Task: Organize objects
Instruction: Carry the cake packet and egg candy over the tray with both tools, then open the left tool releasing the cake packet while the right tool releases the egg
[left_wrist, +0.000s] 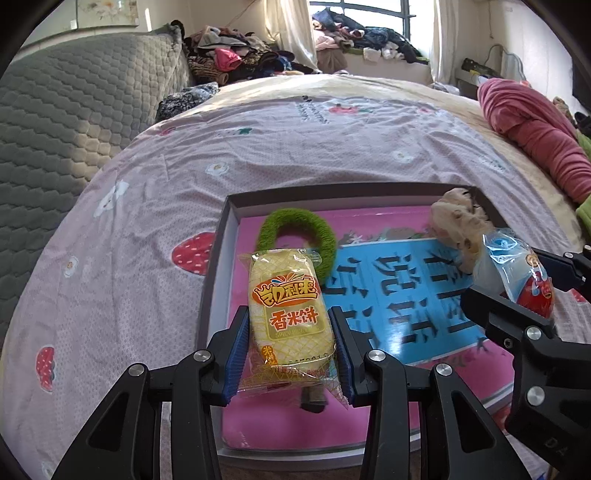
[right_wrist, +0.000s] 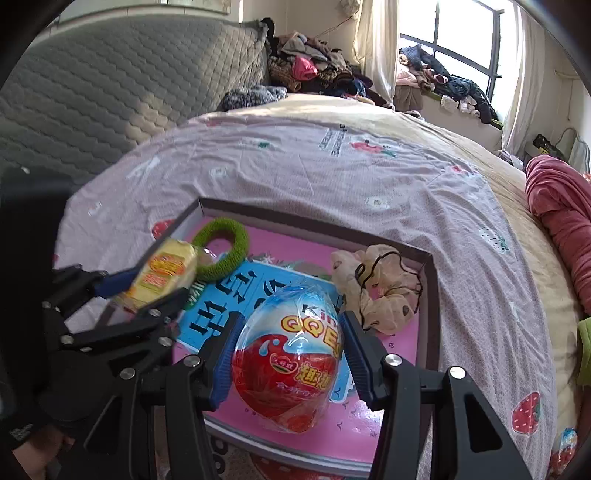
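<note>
both grippers (left_wrist: 290, 325) (right_wrist: 288, 343) clamp snacks, seemingly above the box rim (left_wrist: 218, 266).

yellow rice cracker packet (left_wrist: 290, 321) and wrapped red-white egg (right_wrist: 290, 363) held above box (left_wrist: 229, 236).

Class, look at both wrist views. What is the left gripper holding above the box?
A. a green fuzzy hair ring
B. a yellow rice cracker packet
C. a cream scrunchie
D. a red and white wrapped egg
B: the left gripper is shut on the yellow rice cracker packet; the right gripper holds the wrapped egg.
</note>
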